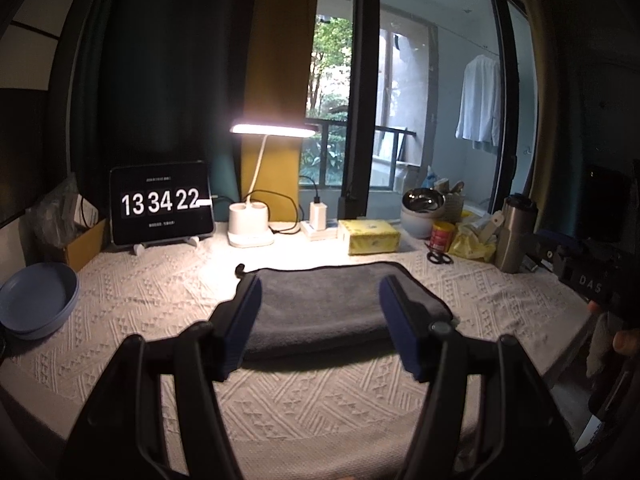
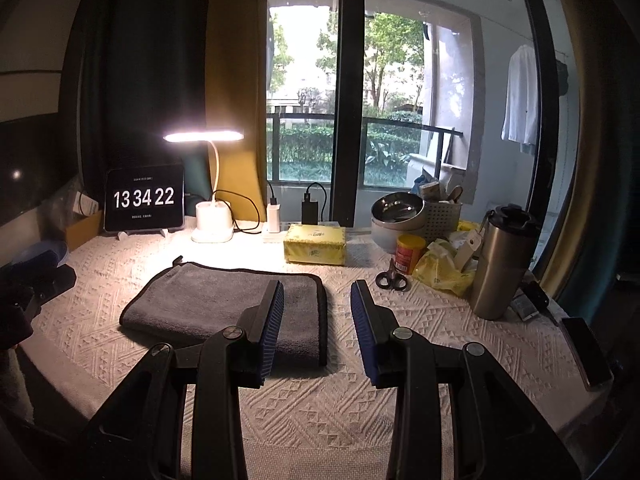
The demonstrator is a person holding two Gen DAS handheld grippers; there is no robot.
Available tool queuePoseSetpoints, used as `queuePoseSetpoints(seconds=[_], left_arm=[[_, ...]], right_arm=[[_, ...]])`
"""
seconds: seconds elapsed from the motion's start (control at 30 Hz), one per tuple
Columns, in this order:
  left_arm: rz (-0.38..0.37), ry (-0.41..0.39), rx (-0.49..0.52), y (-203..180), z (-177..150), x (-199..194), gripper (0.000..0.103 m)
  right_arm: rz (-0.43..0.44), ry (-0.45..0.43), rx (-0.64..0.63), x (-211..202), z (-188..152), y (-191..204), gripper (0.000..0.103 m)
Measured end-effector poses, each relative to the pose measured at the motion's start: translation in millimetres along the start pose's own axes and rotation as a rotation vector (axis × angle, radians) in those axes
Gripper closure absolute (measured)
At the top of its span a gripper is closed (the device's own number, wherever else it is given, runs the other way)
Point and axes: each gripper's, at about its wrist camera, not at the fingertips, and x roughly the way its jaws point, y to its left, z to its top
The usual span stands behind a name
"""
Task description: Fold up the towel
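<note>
A dark grey towel (image 1: 320, 308) lies folded into a flat rectangle on the white patterned tablecloth (image 1: 312, 404); it also shows in the right wrist view (image 2: 208, 300). My left gripper (image 1: 320, 320) is open and empty, hovering above the towel's near edge with its blue pads apart. My right gripper (image 2: 318, 320) is open and empty, above the towel's right edge, its left finger (image 2: 272, 320) over the cloth. The other gripper shows at the right edge of the left wrist view (image 1: 592, 280) and at the left edge of the right wrist view (image 2: 28, 284).
Behind the towel stand a tablet clock (image 1: 160, 204), a lit desk lamp (image 1: 256, 200) and a yellow tissue pack (image 1: 370, 236). Scissors (image 2: 392, 278), a red can (image 2: 410, 254), a steel tumbler (image 2: 500, 264) and a phone (image 2: 586, 350) are on the right. A blue plate (image 1: 36, 300) is on the left.
</note>
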Motion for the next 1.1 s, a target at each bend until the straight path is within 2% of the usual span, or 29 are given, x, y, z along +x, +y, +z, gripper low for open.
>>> queuePoseSetpoints(seconds=[0.27, 0.4, 0.47, 0.5, 0.53, 0.63, 0.73, 0.9, 1.0, 1.1], left_arm=[[-0.006, -0.074, -0.043, -2.5, -6.0, -25.7, 0.040], [0.011, -0.108, -0.055, -1.9, -11.0, -38.6, 0.039], [0.029, -0.123, -0.056, -1.8, -14.6, -45.5, 0.039], [0.038, -0.129, -0.059, -1.7, -15.8, -48.8, 0.035], [0.046, -0.137, -0.066, -1.0, -17.3, -53.3, 0.026], [0.064, -0.185, -0.094, 2.2, -23.0, -70.5, 0.014], [0.091, -0.211, -0.104, 4.1, -26.8, -81.9, 0.011], [0.152, -0.201, -0.101, 7.3, -33.0, -92.7, 0.010], [0.193, -0.189, -0.092, 9.1, -35.3, -94.0, 0.010], [0.213, -0.187, -0.099, 11.9, -35.3, -93.4, 0.010]], right_arm=[[-0.013, -0.075, -0.038, -35.7, -6.7, 4.2, 0.065], [-0.002, -0.133, -0.063, -54.0, -12.0, 8.6, 0.052], [0.004, -0.162, -0.074, -62.8, -15.7, 11.1, 0.050], [0.005, -0.167, -0.074, -64.8, -16.1, 11.4, 0.050], [0.006, -0.172, -0.072, -66.5, -16.9, 11.4, 0.050], [0.016, -0.187, -0.057, -71.8, -20.4, 12.0, 0.049], [0.024, -0.196, -0.056, -77.8, -25.3, 15.1, 0.049], [0.012, -0.181, -0.040, -84.5, -33.2, 19.2, 0.047], [-0.006, -0.185, -0.043, -88.9, -39.5, 20.8, 0.041], [-0.011, -0.177, -0.024, -88.8, -41.3, 17.9, 0.041]])
